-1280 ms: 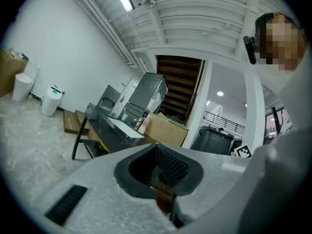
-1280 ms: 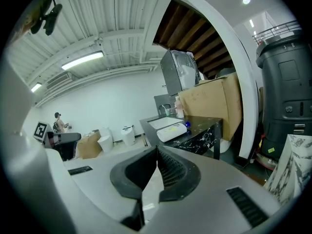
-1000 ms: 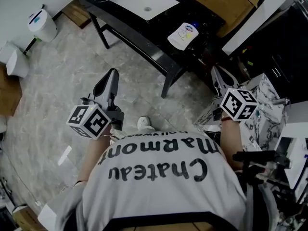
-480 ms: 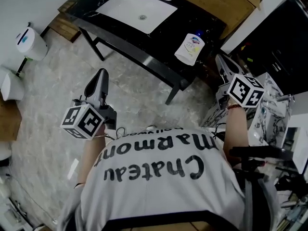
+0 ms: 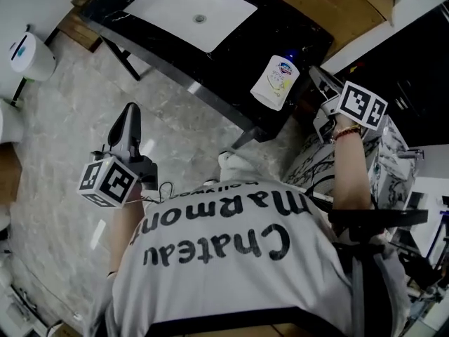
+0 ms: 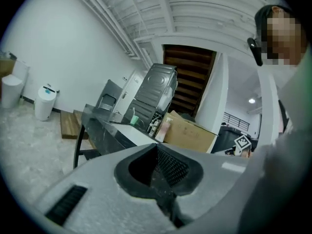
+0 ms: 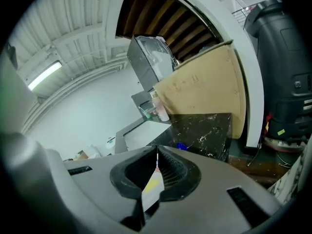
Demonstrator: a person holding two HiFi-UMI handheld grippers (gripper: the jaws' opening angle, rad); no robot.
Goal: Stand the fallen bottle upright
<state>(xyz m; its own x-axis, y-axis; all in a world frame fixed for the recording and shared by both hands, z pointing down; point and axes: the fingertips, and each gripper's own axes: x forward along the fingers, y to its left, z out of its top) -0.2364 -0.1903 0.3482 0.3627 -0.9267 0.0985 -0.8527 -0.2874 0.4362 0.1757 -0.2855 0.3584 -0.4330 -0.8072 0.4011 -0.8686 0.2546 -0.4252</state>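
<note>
Pale grey T-shirt (image 5: pixel 231 297), black lettering (image 5: pixel 217 248); red wristband (image 5: pixel 342 133); grey left hand-held gripper (image 5: pixel 130 112) and right hand-held gripper (image 5: pixel 316 74).

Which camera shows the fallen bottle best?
The head view: the bottle lies whole on the black counter, label up. The right gripper view catches only a sliver of it behind the shut right claw; the left gripper view does not show it.
</note>
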